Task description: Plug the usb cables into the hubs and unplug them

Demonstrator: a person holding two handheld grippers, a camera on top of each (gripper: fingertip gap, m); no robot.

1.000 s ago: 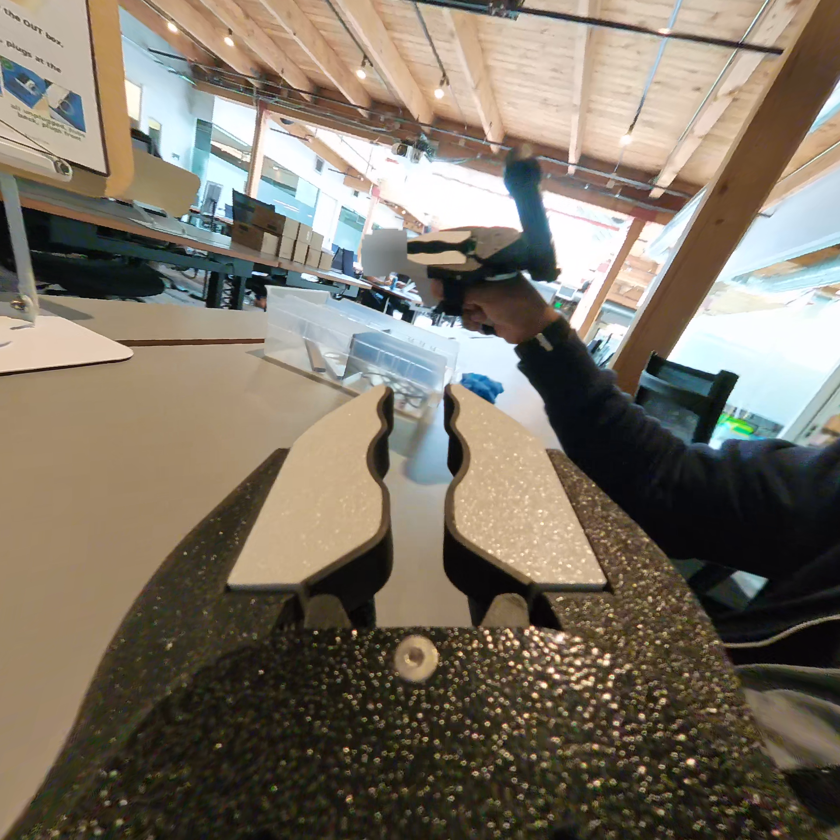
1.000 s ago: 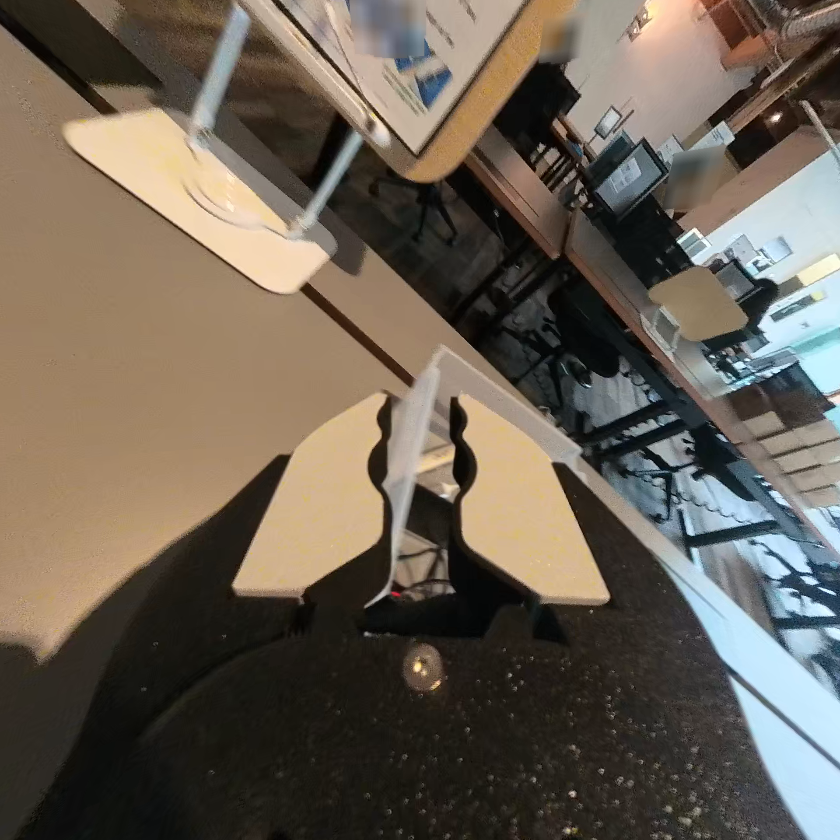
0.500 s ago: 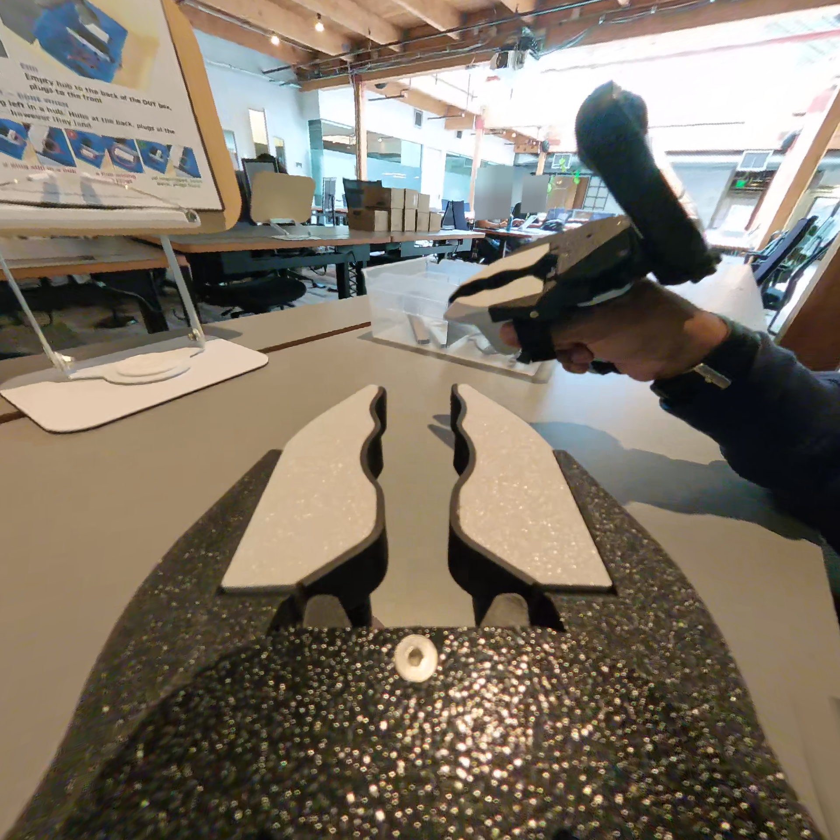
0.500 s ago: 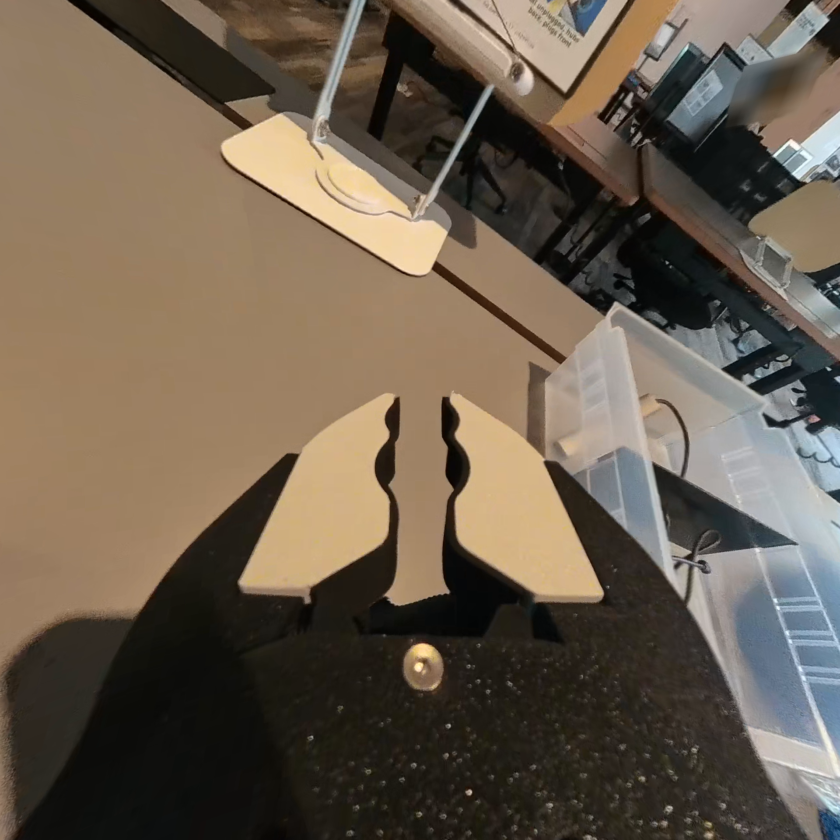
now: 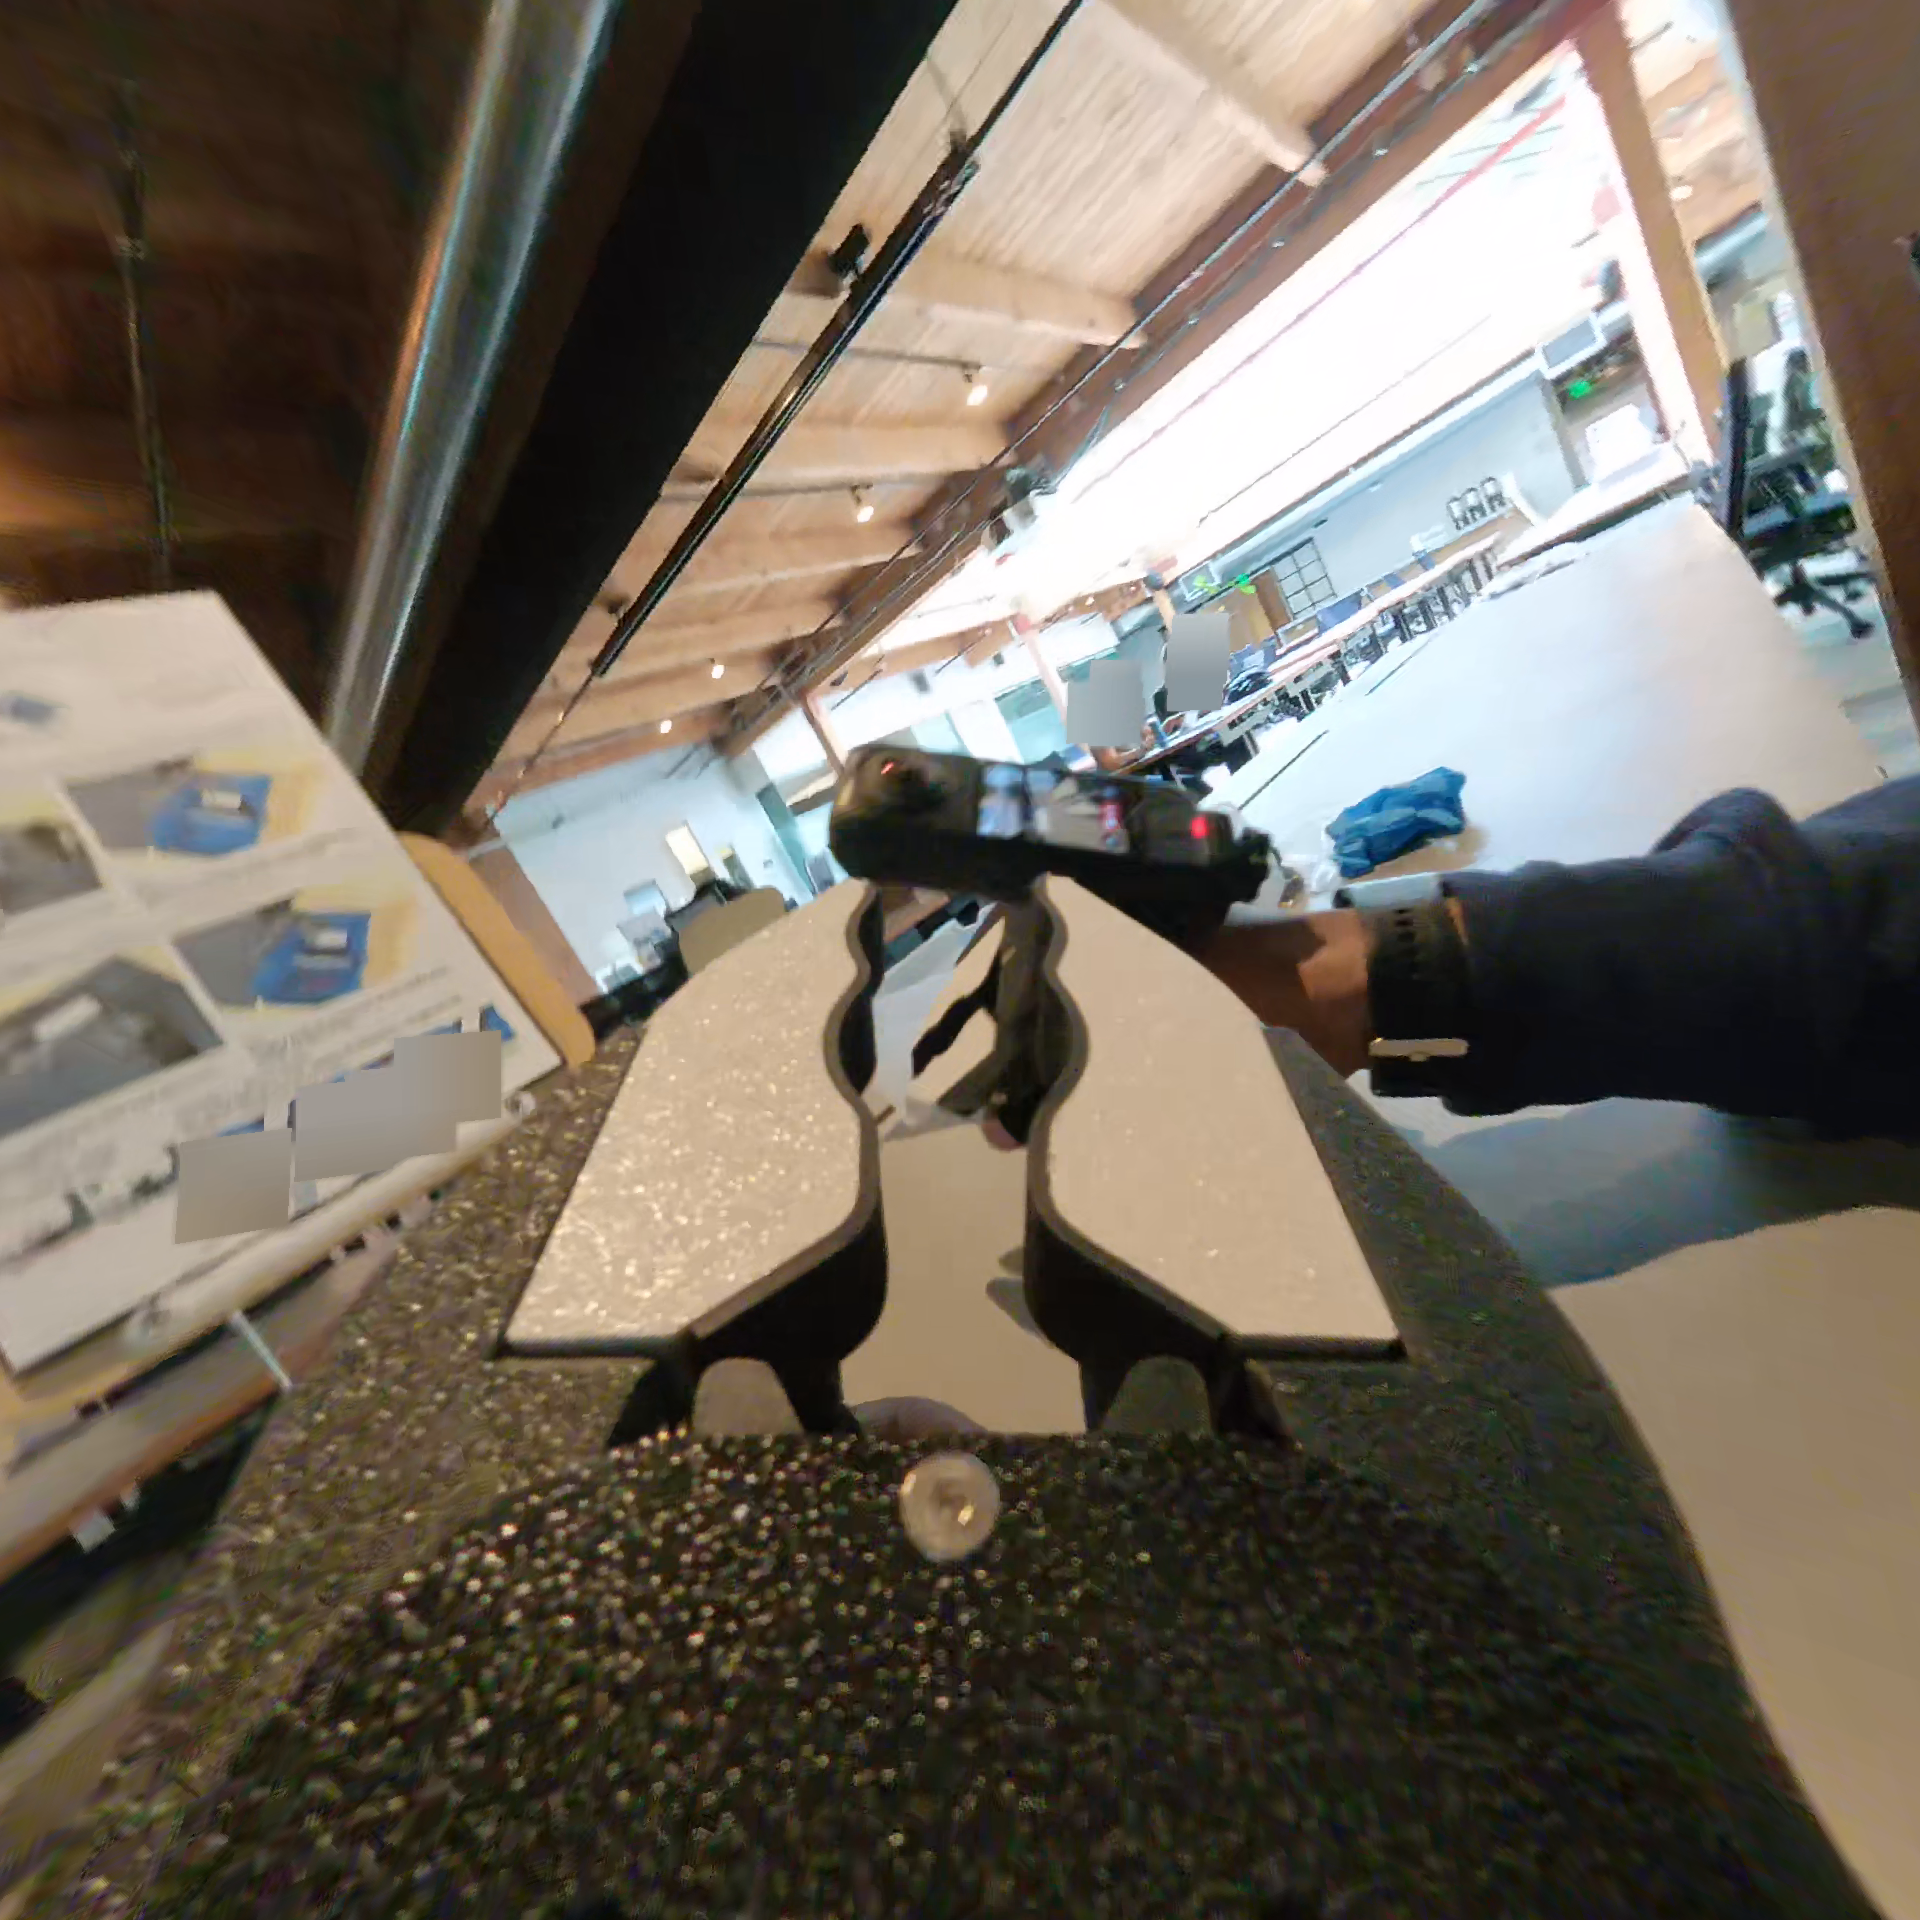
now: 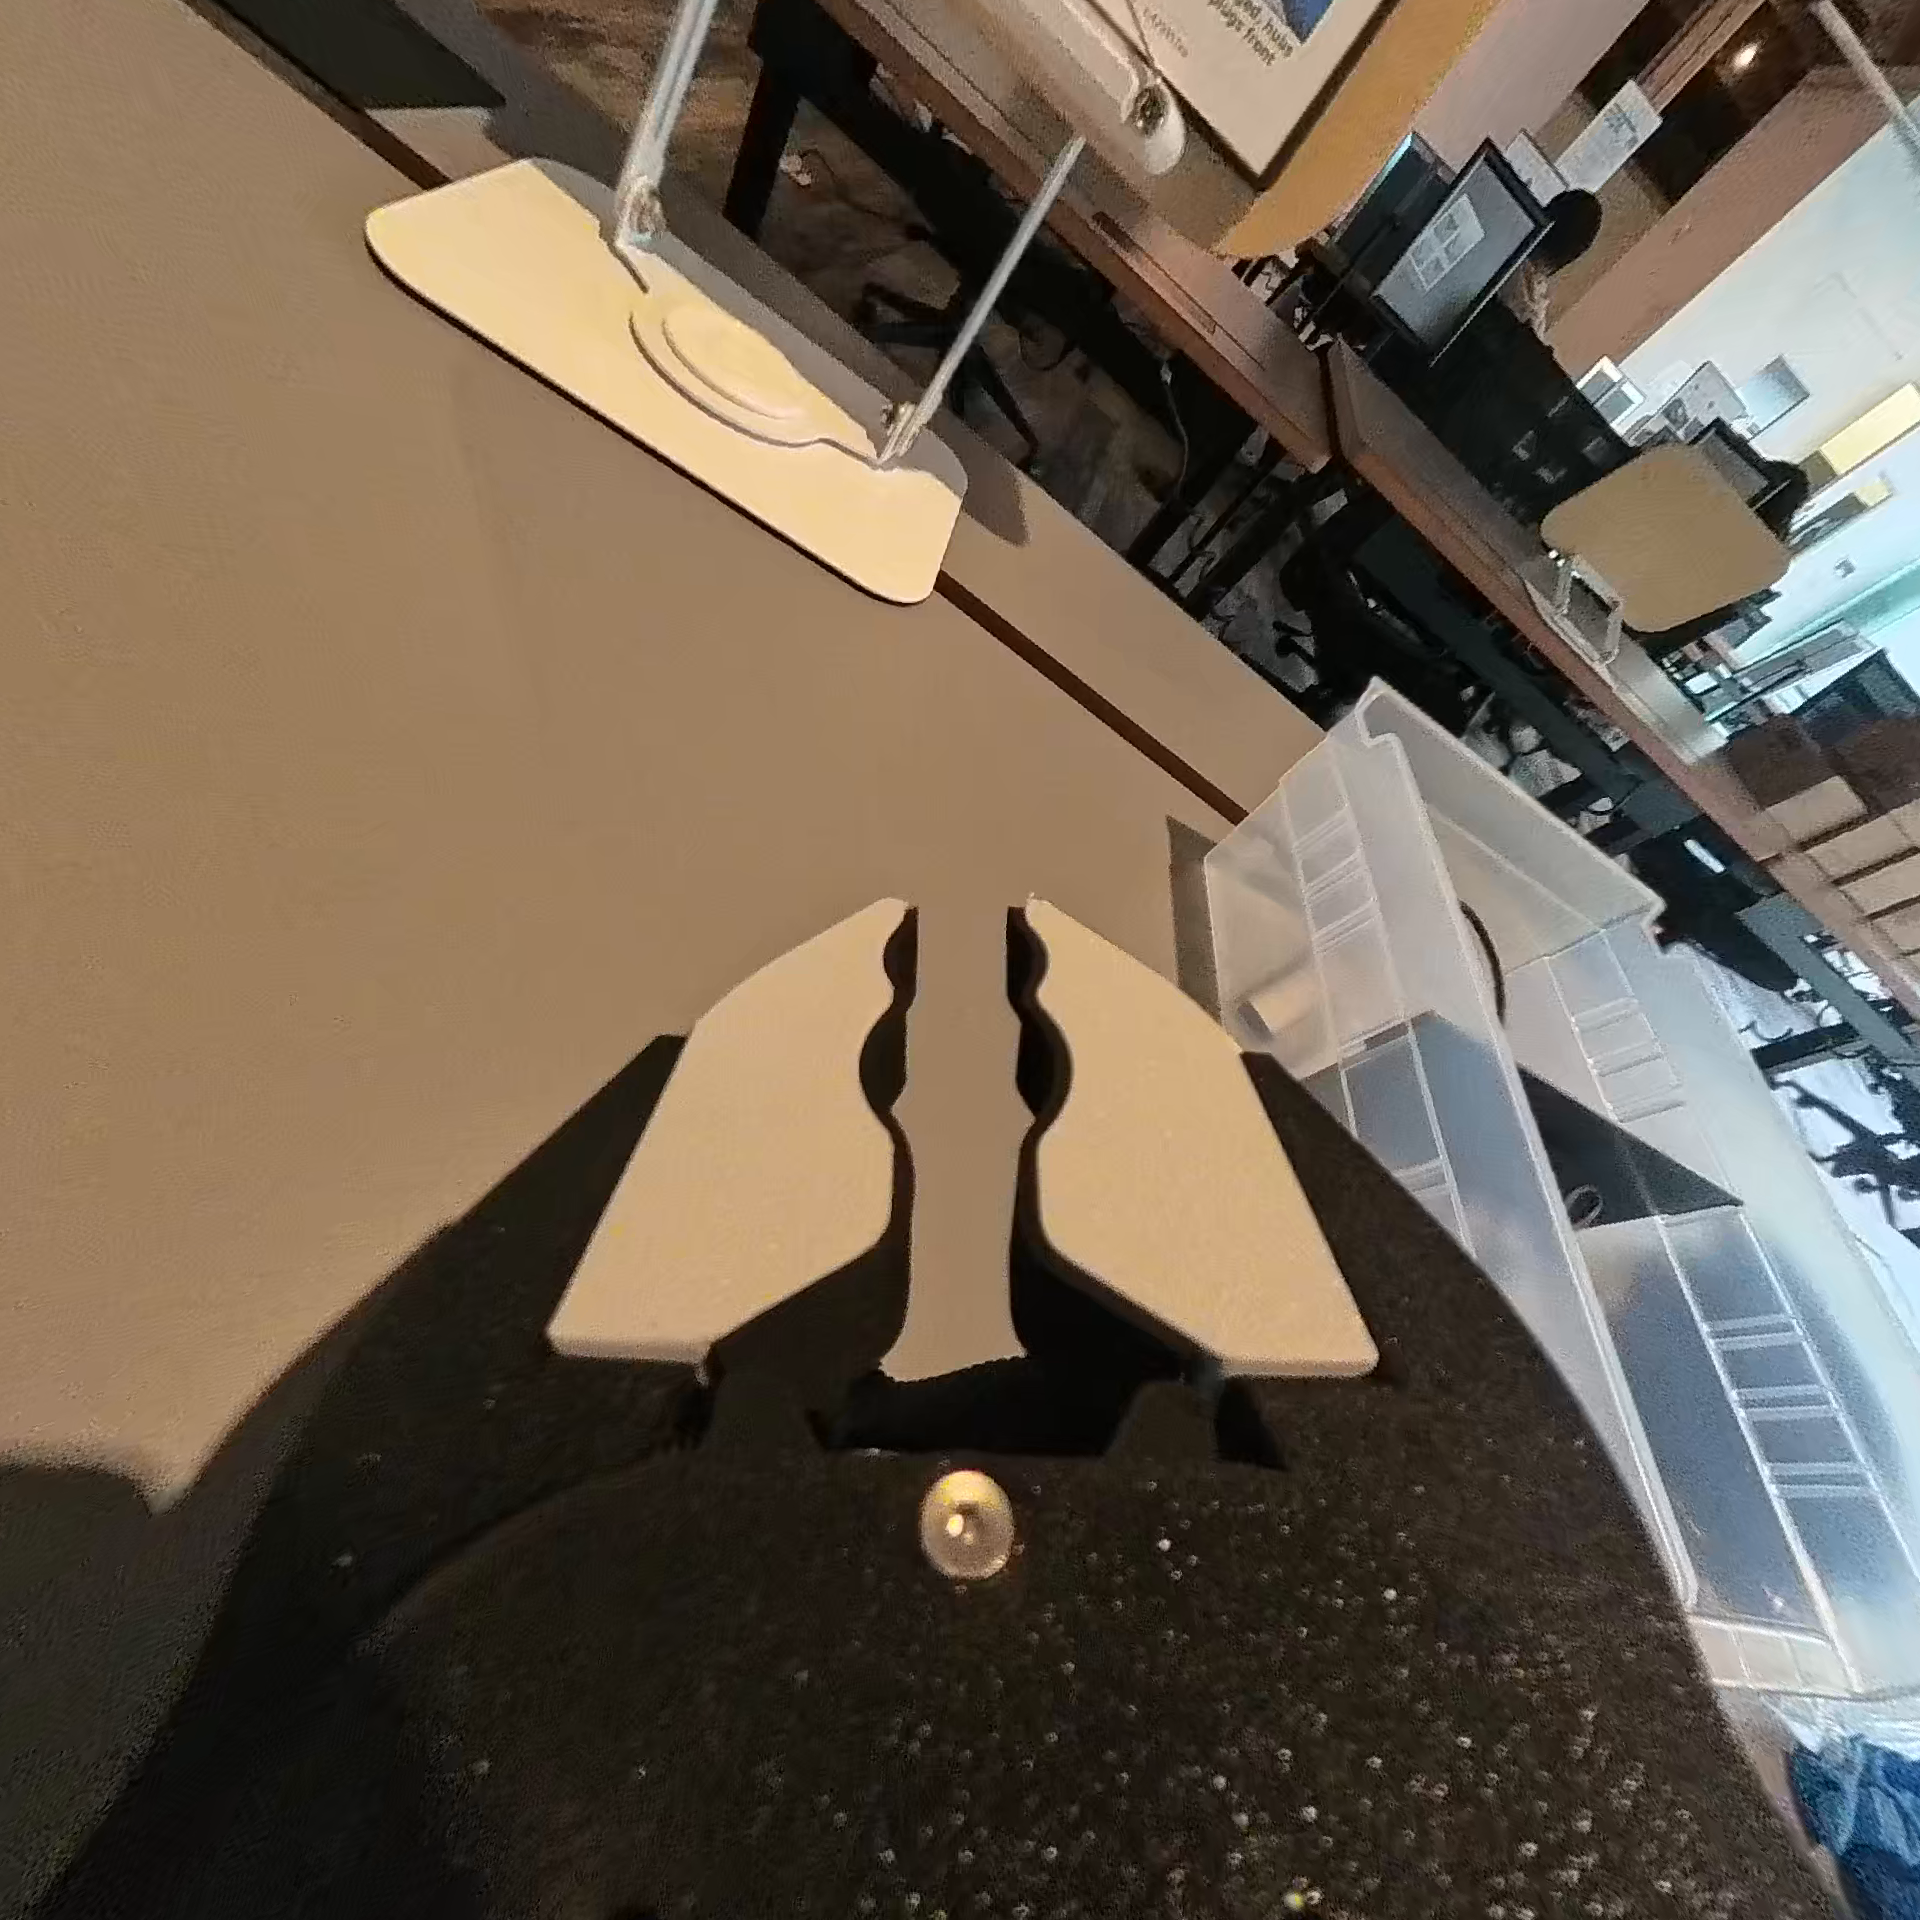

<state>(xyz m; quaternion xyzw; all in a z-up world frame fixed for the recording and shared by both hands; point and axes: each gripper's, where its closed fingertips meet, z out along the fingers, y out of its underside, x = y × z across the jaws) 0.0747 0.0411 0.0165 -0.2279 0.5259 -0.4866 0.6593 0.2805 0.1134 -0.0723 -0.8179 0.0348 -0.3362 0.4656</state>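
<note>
Both pairs of fingers stand a little apart with nothing between them: your left gripper (image 5: pixel 956 914) is tilted up toward the right hand (image 5: pixel 1288 977), while your right gripper (image 6: pixel 964 914) hangs over the bare grey table (image 6: pixel 312 727). Far left of it stands the white sign stand (image 6: pixel 665 364). Just right sits the clear plastic bin (image 6: pixel 1455 1039), where a pale plug (image 6: pixel 1262 1006) and dark cable show; you cannot tell where any hub is.

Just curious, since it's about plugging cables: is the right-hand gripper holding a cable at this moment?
No, the right gripper is open with only bare table showing between its fingers.
</note>
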